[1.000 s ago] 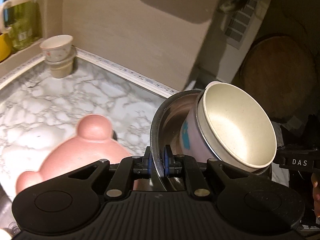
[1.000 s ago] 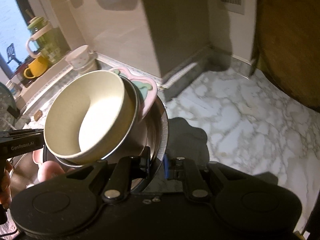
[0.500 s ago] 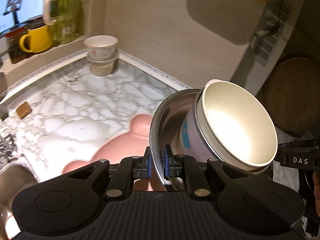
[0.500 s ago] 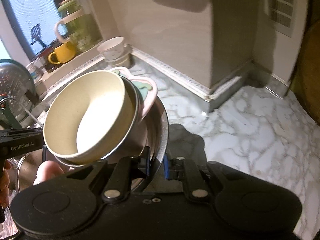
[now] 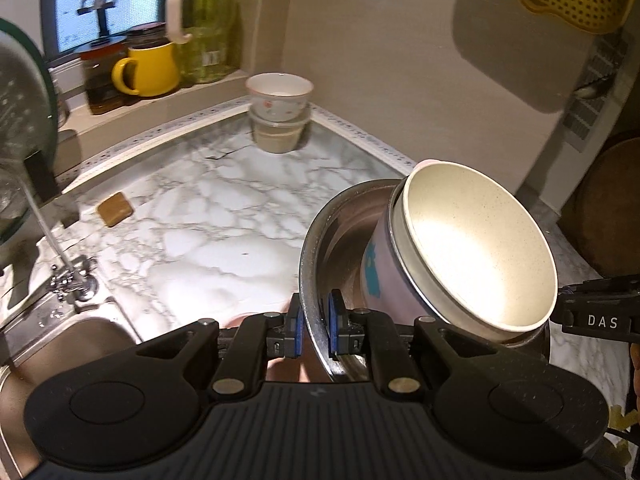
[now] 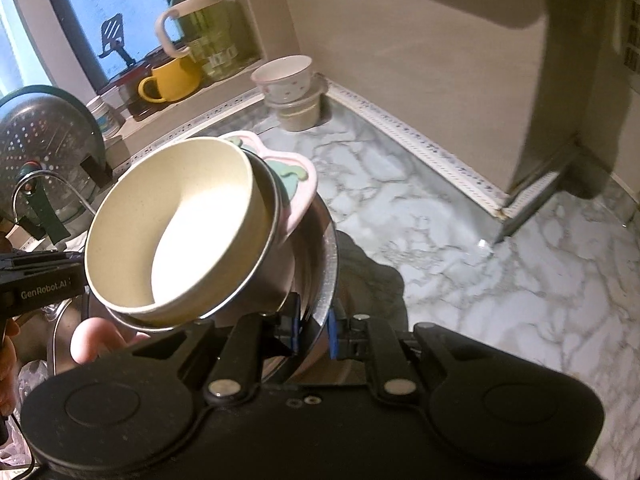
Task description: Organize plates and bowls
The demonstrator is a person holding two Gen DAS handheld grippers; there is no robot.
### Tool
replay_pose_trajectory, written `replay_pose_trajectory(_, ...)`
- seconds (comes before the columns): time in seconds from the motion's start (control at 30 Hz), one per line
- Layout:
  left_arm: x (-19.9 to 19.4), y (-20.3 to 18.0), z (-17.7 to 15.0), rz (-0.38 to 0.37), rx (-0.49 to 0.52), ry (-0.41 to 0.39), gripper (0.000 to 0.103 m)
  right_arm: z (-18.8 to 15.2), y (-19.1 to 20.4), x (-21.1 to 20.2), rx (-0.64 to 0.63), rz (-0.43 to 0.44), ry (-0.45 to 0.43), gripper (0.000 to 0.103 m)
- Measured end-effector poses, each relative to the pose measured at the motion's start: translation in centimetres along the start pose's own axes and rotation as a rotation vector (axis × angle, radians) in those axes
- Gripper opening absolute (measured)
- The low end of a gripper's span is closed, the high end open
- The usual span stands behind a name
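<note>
Both claws pinch the rim of one steel bowl: the left gripper (image 5: 314, 330) on its side, the right gripper (image 6: 314, 330) opposite, likely to keep the load level. In the steel bowl (image 5: 340, 232) nest a pink dish (image 6: 298, 184) and cream bowl (image 5: 476, 248), above the marble counter (image 5: 208, 232), well short of the stacked bowls (image 5: 279, 116) in the corner.

White marble countertop (image 5: 224, 216) fills the middle, beige wall (image 5: 380, 64) behind it, and a window (image 6: 100, 20) at upper left.
</note>
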State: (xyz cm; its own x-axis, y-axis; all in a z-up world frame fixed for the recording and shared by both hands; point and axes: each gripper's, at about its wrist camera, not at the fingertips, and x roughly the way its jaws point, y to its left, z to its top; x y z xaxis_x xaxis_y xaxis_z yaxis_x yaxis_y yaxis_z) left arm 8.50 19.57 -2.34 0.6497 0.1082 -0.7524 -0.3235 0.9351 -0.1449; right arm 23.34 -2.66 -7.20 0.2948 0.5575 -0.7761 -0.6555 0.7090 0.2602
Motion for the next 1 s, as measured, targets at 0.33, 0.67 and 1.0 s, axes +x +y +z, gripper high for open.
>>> replay_pose_trajectory(0.33, 1.9, 2.2, -0.4, 0.048, -0.02, 0.033, 0.01, 0.5, 1.5, 3.0, -0.022, 0.016, 0.047, 0.014)
replay_pose_trajectory(0.67, 4.2, 2.5, -1.8, 0.046, -0.029, 0.071, 0.01, -0.4, 0.8, 5.1, -0.015, 0.009, 0.101, 0.014)
replay_pose_trajectory(1.0, 5.6, 2.7, -3.1, 0.048, -0.025, 0.092, 0.01, -1.1, 0.5, 6.5, -0.02, 0.007, 0.135, 0.015)
